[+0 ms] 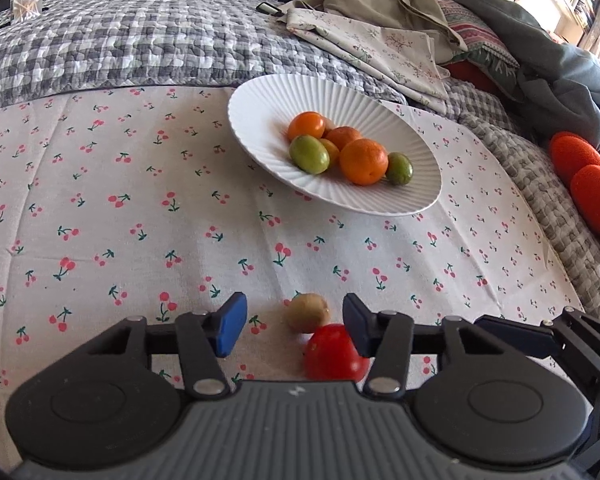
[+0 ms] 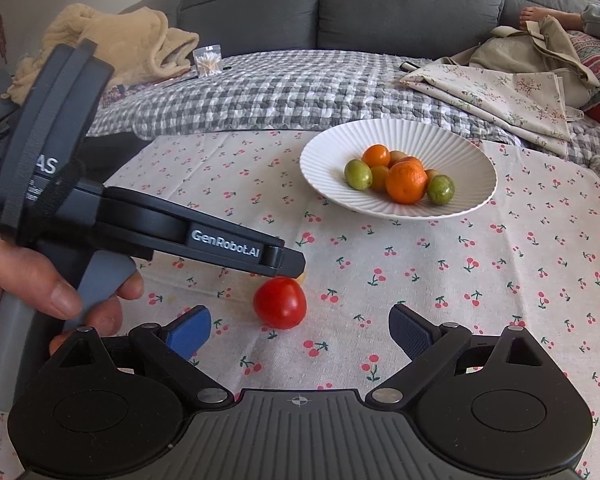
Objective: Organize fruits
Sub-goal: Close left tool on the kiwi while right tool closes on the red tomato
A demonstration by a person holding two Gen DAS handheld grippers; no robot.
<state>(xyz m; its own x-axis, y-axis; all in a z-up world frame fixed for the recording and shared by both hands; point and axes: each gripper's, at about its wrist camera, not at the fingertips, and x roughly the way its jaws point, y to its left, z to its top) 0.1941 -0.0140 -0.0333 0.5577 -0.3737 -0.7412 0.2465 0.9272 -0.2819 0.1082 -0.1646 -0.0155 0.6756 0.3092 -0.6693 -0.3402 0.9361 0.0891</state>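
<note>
Plate (image 1: 256,96): one, white, ribbed.
Oranges on plate: three clearly seen (image 1: 363,161) (image 1: 306,125) (image 1: 343,136); further small yellowish fruit half hidden among them, count unclear.
Green fruit on plate: two (image 1: 309,153) (image 1: 399,168).
Tomato (image 1: 334,354) on cloth: one.
Kiwi (image 1: 308,312) on cloth: one.
Cherry-print cloth (image 1: 120,220): one.
Grippers: two, left (image 1: 294,322), right (image 2: 300,334).

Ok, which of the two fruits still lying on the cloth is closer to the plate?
The brown kiwi. It lies just beyond the red tomato, on the plate's side; the tomato sits nearer the left gripper.
</note>
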